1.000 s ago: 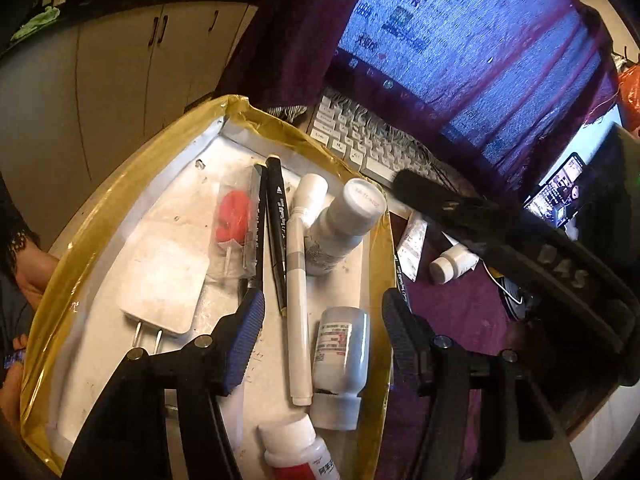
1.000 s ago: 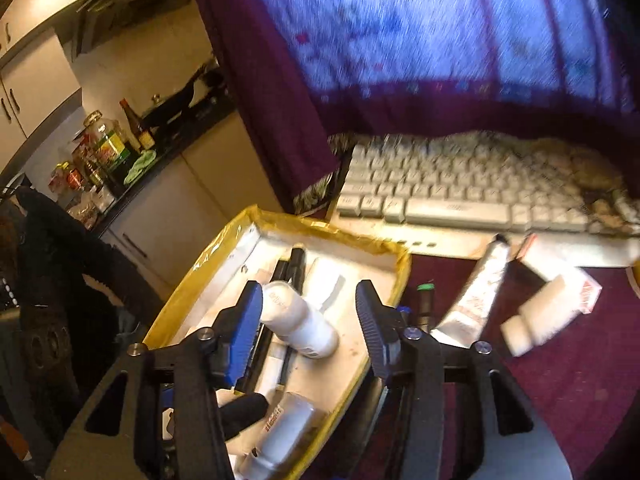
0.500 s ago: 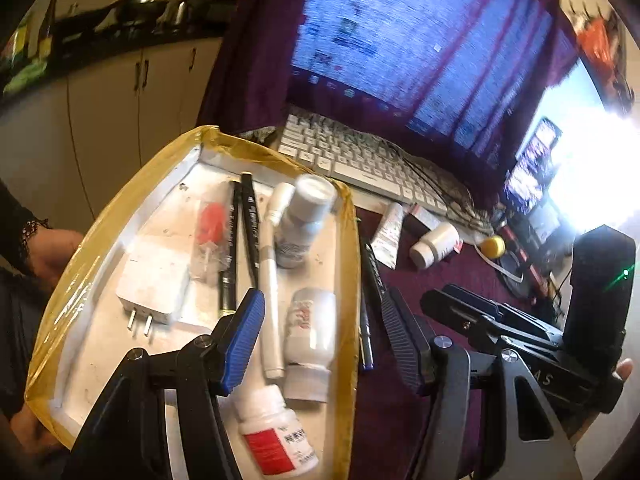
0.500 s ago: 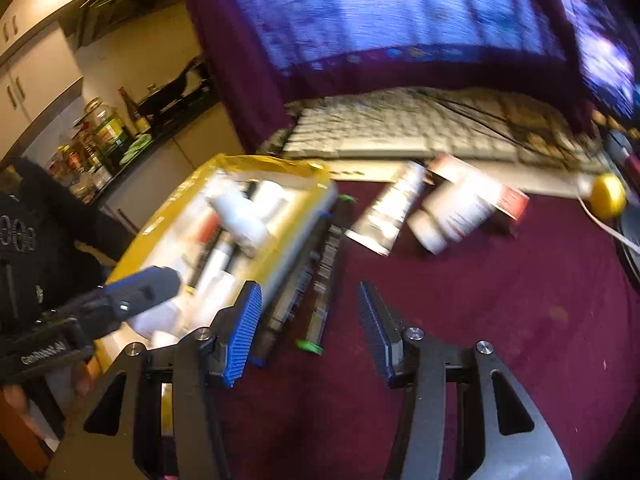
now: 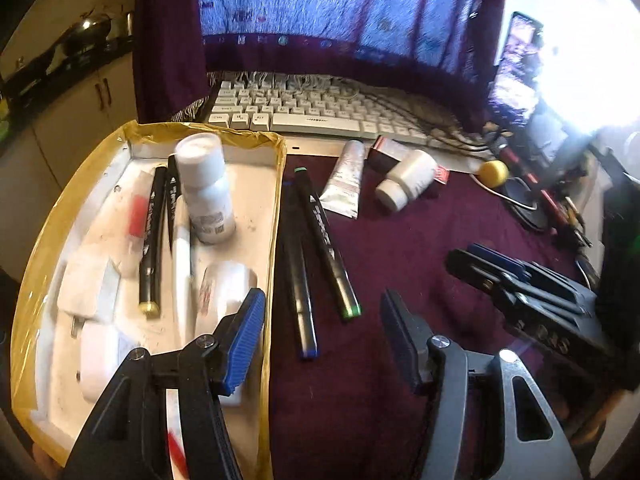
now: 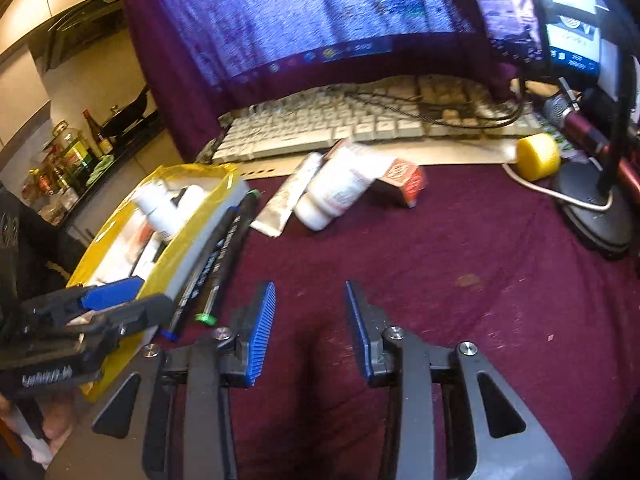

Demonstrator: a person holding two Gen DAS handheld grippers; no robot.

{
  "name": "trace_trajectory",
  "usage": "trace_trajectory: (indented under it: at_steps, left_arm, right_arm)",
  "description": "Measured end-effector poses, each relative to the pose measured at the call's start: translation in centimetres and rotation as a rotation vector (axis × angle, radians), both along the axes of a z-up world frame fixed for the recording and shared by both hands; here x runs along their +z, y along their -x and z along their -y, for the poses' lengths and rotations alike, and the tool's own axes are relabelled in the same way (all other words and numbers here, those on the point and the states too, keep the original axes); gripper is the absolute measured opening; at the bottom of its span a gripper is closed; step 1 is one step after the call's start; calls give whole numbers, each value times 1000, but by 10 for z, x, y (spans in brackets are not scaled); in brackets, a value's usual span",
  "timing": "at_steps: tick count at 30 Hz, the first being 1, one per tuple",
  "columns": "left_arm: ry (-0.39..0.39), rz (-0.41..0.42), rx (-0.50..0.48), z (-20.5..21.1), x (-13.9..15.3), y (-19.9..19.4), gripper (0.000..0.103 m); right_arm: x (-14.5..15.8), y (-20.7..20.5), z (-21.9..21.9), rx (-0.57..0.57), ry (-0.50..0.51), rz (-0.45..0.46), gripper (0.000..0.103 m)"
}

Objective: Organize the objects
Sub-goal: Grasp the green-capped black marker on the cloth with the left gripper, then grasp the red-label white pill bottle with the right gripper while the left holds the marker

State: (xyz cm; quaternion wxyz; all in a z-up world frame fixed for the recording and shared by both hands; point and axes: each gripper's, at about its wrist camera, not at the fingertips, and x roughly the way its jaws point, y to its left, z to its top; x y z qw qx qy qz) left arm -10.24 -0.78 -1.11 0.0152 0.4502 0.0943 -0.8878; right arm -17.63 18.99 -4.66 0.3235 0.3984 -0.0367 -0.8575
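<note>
A yellow-rimmed tray (image 5: 280,216) (image 6: 192,220) at the left holds white bottles (image 5: 206,192), black markers and a white charger (image 5: 86,292). Two black markers (image 5: 326,240) (image 6: 224,256) lie on the maroon cloth beside the tray. Further back lie a tube (image 5: 346,180) (image 6: 286,204), a white bottle (image 5: 408,184) (image 6: 332,196) and a red-white box (image 6: 400,178). My left gripper (image 5: 322,344) is open and empty, straddling the tray's right rim and the markers' near ends. My right gripper (image 6: 310,328) is open and empty over bare cloth to the right of the markers.
A white keyboard (image 5: 312,110) (image 6: 340,128) lies at the back under a cloth-draped monitor. A yellow ball (image 5: 494,174) (image 6: 538,156), cables, a microphone stand base (image 6: 596,216) and a phone screen (image 5: 518,68) crowd the right. Kitchen cabinets stand beyond the left table edge.
Both grippers have swung right, away from the tray. The left one now sits over the tray's right rim. The right one has moved back over bare cloth. Both stayed open.
</note>
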Motion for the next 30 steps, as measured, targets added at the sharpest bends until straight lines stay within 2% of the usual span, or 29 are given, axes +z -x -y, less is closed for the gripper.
trace_trajectory:
  at_steps: [4,8,13,16,19,22,27,28,30]
  left_arm:
    - [13,13,24,1,1,15,52]
    - [35,-13,27,-5,7,9,52]
    - [80,-38,-50,-30,10,8,52]
    - [85,23,-60,-36,-3,27,44]
    - [101,81,-25,-33,-16,40,26]
    - [82,122,-30,-30,-25,47,17]
    - [153,158,22,-31,-28,51,12]
    - [158,158,16,-32,-28,49,12]
    - [119,141,-4,-34,-26,41,12]
  right_arm:
    - [-7,8,-7,-35,29,20,34]
    - [-8,10,-12,-55,46,35,34]
    - [-9,12,-15,-63,60,51,34]
    - [-9,12,-15,-62,61,48,34]
    - [-8,10,-14,-59,59,40,34]
    - [-8,9,-14,-58,59,37,34]
    - [-7,8,-14,-57,61,34,34]
    - [-7,8,-14,-56,62,34,34]
    - [-7,8,-14,-54,62,36,34]
